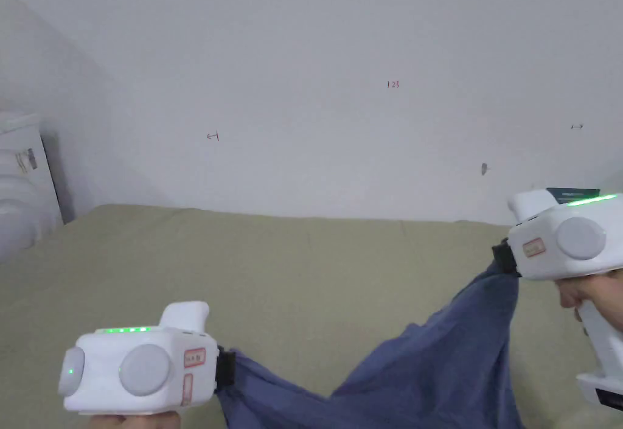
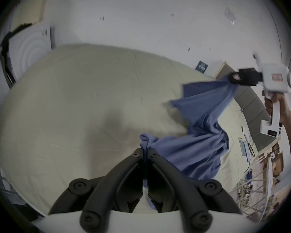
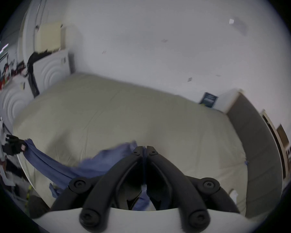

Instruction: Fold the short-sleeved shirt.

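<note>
A blue short-sleeved shirt [image 1: 438, 363] hangs in the air between my two grippers, above a bed with an olive sheet [image 1: 292, 266]. My left gripper [image 1: 226, 368] is low at the left, shut on a bunched edge of the shirt [image 2: 188, 145]; its own view has the jaws [image 2: 145, 150] closed with cloth pinched between them. My right gripper [image 1: 504, 258] is higher at the right, shut on another edge of the shirt [image 3: 107, 159], jaws [image 3: 144, 148] closed. The cloth sags between them and drapes down below the right one.
A white wall [image 1: 341, 83] rises behind the bed. White panels [image 1: 21, 174] lean at the left end. A grey headboard [image 2: 252, 105] runs along the right side, with a phone and glasses [image 2: 245, 147] lying on the sheet beside it. The sheet in front is bare.
</note>
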The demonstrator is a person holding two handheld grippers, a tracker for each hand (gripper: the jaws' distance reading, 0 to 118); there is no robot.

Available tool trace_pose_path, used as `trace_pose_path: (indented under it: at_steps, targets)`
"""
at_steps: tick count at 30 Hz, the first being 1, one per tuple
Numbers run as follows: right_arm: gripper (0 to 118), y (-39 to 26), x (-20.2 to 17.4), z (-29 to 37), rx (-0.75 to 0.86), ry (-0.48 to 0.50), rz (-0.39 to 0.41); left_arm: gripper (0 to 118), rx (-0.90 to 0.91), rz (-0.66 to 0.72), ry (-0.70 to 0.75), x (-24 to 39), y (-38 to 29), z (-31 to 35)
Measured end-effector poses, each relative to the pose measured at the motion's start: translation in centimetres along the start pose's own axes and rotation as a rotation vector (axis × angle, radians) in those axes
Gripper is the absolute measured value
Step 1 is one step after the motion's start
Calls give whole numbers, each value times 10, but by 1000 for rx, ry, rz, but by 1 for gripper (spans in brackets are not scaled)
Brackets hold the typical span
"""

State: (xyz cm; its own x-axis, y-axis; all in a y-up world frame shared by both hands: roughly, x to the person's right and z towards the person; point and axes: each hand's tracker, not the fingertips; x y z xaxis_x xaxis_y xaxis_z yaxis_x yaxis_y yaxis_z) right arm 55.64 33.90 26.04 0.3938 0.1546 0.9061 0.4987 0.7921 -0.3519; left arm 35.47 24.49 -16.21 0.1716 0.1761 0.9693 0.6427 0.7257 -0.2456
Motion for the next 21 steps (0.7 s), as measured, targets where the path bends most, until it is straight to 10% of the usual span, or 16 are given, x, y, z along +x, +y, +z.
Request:
trace_pose_path:
  at_steps: [13,21]
  targets:
    - [4,1,82,218,287,-77,-256,0,349,-41,144,15,112,160]
    - [4,17,84,265,367,-112,-223,0,407,-20,176,-10,158,233]
